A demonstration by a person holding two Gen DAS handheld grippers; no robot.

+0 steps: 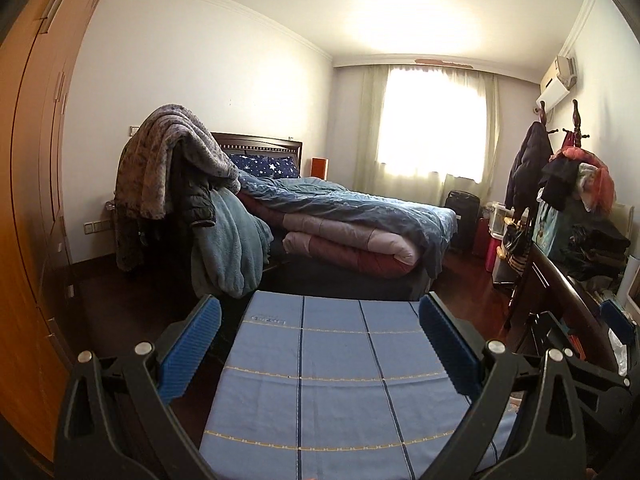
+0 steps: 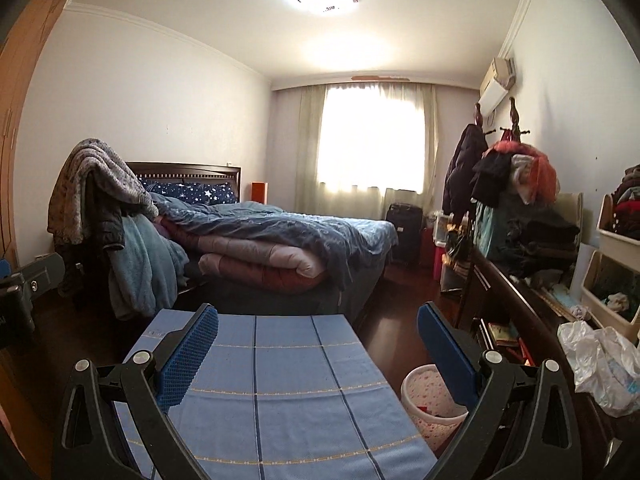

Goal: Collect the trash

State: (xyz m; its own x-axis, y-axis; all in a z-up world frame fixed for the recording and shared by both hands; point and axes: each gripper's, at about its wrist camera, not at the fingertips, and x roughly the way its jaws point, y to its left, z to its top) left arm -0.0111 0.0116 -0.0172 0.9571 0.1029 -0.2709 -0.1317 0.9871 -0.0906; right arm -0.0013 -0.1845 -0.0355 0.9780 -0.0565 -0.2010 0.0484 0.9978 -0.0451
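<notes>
In a cluttered bedroom, the biggest thing is the bed across the far middle, piled with a folded quilt, and there's a chair draped with blankets at its left end. Probably just everyday storage, nothing to do with the job. Near the cameras sits a table under a blue checked cloth, and both tools hang over it, which looks to me like a start pose before anything gets picked up.

The left gripper has its jaws spread wide with nothing between them. Same for the right gripper: wide apart, empty.

Now the useful bit. The right view shows stuff the left one mostly misses: a white wastebasket on the floor just right of the table, and a crumpled clear plastic bag lying on the dark desk at the near right. My guess is that bag is the trash and the basket is where it goes, so the right tool is the one closer to both. The left view only catches a sliver of white plastic at its right edge, and no basket at all. It does show the wardrobe along the left wall much better though.
</notes>
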